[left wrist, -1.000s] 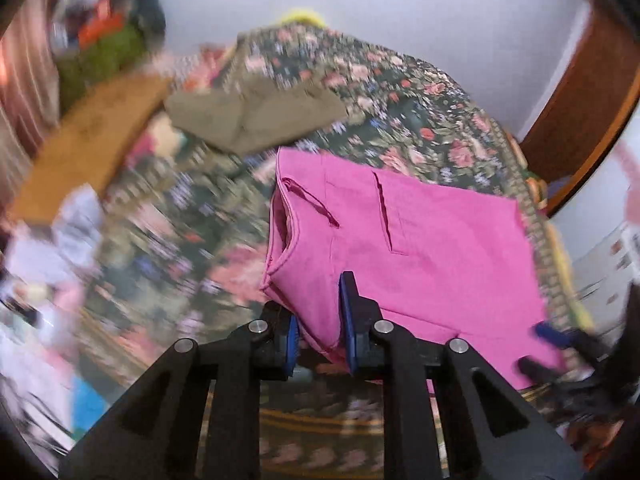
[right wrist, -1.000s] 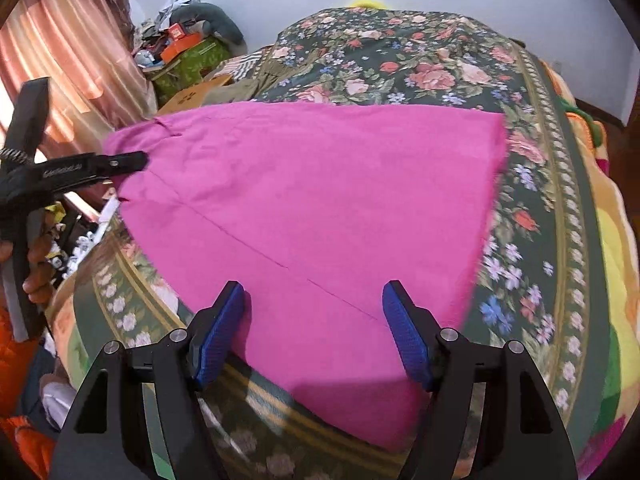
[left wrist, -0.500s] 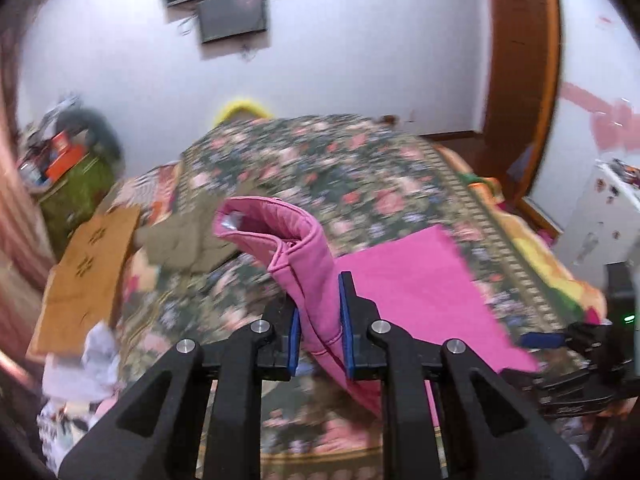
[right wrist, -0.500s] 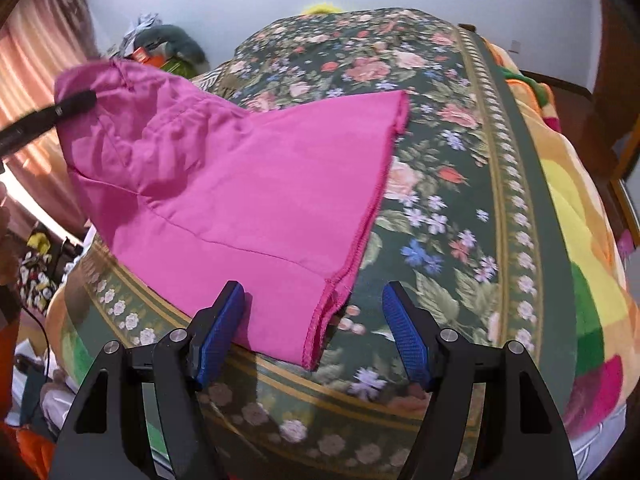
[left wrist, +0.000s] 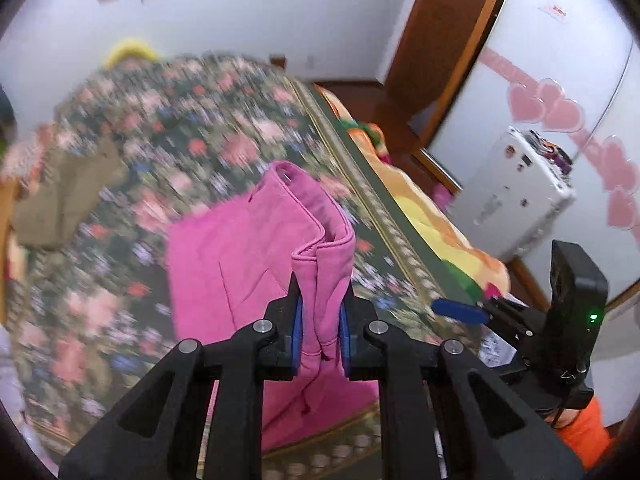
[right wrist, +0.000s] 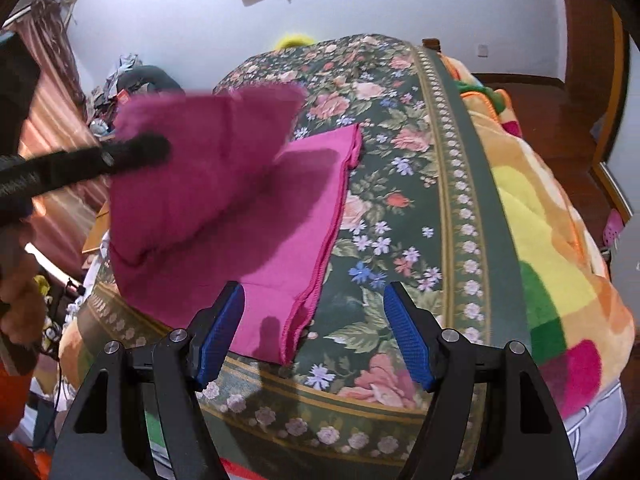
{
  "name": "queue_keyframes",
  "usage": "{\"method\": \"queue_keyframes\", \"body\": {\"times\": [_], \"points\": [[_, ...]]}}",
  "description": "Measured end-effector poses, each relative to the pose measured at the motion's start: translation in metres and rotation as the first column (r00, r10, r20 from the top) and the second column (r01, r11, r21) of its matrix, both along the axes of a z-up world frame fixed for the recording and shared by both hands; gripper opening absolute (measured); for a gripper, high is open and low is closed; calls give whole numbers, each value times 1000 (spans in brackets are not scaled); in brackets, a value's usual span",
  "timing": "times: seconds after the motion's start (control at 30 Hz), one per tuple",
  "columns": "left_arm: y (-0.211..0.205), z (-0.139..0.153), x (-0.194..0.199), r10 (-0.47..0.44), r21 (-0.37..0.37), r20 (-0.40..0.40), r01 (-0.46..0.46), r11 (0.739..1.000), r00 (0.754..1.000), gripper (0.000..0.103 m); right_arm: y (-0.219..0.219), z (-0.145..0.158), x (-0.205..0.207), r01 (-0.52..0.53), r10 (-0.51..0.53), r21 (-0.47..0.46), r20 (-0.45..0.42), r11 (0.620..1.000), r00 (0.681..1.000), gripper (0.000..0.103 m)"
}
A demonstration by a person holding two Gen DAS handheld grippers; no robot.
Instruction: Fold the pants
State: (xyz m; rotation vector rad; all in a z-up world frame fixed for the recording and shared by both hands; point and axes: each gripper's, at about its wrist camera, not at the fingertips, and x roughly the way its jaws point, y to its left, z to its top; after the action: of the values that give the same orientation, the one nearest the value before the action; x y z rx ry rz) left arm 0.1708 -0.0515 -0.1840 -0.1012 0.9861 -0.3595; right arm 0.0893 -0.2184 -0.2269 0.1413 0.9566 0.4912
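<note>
**Pink pants lifted at one end over the bed**

While clamped on a bunched fold of the pink pants (left wrist: 256,256), left gripper (left wrist: 319,322) with jaws nearly together, cloth raised off the floral bedspread (left wrist: 168,136). Right gripper (right wrist: 314,334) jaws wide apart, holding nothing, just above the hem end lying flat near the bed's edge. Beyond, olive garment (left wrist: 64,200) on the bedspread's far side.

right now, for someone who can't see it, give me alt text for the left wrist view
The left gripper is shut on the waistband of the pink pants, lifting that end above a floral bedspread while the rest lies flat. The open right gripper shows at the right edge, and an olive garment lies far left.
</note>
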Motion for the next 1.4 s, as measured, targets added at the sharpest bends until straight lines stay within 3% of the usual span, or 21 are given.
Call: {"method": "queue_keyframes", "body": {"times": [0.13, 0.33, 0.4, 0.47, 0.57, 0.77, 0.93, 1.1, 1.3, 1.4], "points": [[-17, -21, 4, -39, -14, -66, 38, 999, 997, 14, -6, 1, -3, 13, -13, 0, 0, 1000, 1000, 69], [-38, -40, 0, -83, 41, -110, 88, 995, 990, 15, -11, 1, -6, 21, -21, -2, -4, 1000, 1000, 69], [-40, -44, 2, -90, 52, -129, 97, 994, 988, 22, -12, 3, -7, 23, -23, -3, -2, 1000, 1000, 69], [-39, -42, 1, -96, 51, -157, 105, 993, 983, 52, -13, 5, -8, 30, -30, -3, 2, 1000, 1000, 69], [-30, -26, -4, -84, 52, -87, 88, 995, 993, 66, -16, 13, -11, 39, -39, 8, 20, 999, 999, 69], [8, 3, 10, 29, 124, 25, -32, 992, 999, 72, -13, 31, -11, 39, -41, 33, 62, 999, 997, 69], [44, 3, 36, 108, 218, 66, -120, 969, 992, 74, 0, 28, -3, 33, -36, 63, 61, 998, 997, 69], [63, -17, 75, 130, 285, 34, -134, 949, 991, 74, 11, 6, 7, 45, -46, 83, 9, 996, 999, 69], [59, -51, 124, 106, 375, -5, -96, 922, 994, 74, 17, -32, 15, 39, -35, 44, -82, 998, 996, 69], [52, -76, 145, 78, 407, -45, -53, 912, 996, 74, 12, -34, 13, 20, -17, 46, -70, 999, 997, 69]]}}
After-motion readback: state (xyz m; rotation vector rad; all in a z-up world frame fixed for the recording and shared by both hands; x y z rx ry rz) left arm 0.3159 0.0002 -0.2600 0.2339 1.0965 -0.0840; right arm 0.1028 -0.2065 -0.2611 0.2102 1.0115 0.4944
